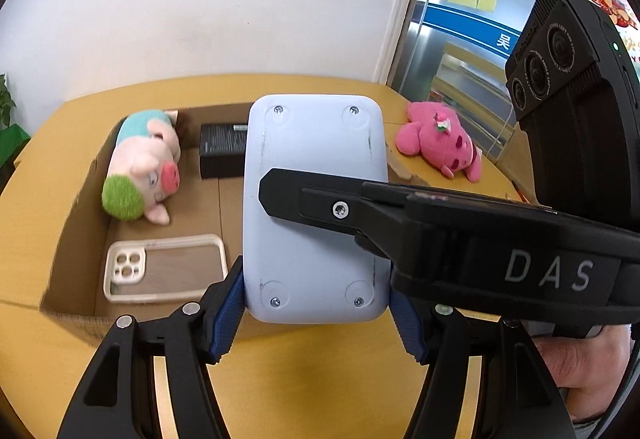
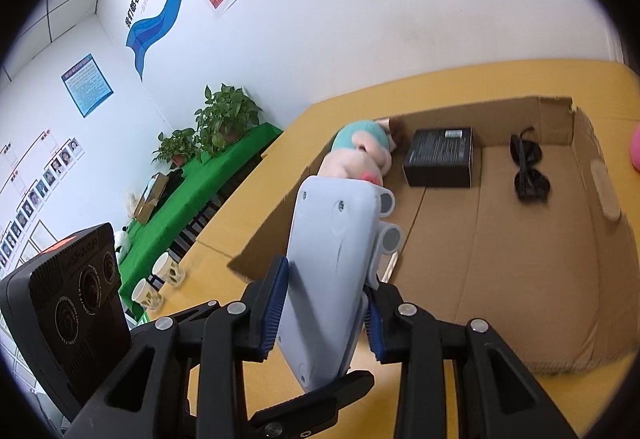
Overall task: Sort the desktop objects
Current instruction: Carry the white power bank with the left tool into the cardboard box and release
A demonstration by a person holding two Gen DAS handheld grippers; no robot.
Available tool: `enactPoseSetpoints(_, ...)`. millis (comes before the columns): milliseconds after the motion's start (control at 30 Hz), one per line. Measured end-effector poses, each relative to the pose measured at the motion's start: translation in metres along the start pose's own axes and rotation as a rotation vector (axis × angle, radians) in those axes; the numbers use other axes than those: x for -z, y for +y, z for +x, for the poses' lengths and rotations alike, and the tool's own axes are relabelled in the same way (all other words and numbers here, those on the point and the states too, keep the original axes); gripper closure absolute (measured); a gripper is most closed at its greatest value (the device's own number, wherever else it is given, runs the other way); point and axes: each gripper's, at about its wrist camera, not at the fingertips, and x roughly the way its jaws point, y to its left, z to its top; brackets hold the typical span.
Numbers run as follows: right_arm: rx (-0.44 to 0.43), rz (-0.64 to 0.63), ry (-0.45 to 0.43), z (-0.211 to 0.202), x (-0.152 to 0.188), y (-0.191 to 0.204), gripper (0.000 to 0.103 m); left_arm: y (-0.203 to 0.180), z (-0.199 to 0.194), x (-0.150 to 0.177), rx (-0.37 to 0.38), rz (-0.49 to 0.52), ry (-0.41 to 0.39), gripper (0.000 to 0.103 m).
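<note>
Both grippers grip one pale blue-grey device (image 1: 312,207), underside up, above the near edge of an open cardboard box (image 1: 72,239). My left gripper (image 1: 316,315) is shut on its near end. My right gripper (image 2: 320,323) is shut on its sides and crosses the left wrist view as a black arm (image 1: 440,231). The device also shows in the right wrist view (image 2: 332,271). In the box lie a pig plush (image 1: 144,167), a black box (image 1: 222,149), a clear phone case (image 1: 164,267) and black sunglasses (image 2: 528,167).
A pink plush (image 1: 440,143) lies on the yellow table (image 1: 320,371) to the right of the box. Beyond the table's left end are a green-covered bench (image 2: 192,195) with potted plants (image 2: 224,119) and two mugs (image 2: 160,279). A white wall stands behind.
</note>
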Motion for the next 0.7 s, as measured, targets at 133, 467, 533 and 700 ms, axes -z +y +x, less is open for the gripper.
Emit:
enactPoseSetpoints(133, -0.046, 0.047, 0.025, 0.013, -0.029, -0.02, 0.071, 0.011, 0.016, -0.028, 0.019, -0.02, 0.028, 0.034)
enactPoseSetpoints(467, -0.028, 0.091, 0.164, 0.079, -0.081, -0.064, 0.071, 0.046, 0.093, -0.077, 0.002, -0.081, 0.189, 0.034)
enactPoseSetpoints(533, -0.036, 0.129, 0.212, 0.099, -0.084, -0.08, 0.071, 0.056, 0.111, -0.08, 0.017, -0.12, 0.233, 0.034)
enactPoseSetpoints(700, -0.022, 0.191, 0.321, 0.146, -0.079, -0.113, 0.071, 0.077, 0.16, -0.077, 0.02, -0.205, 0.366, 0.034)
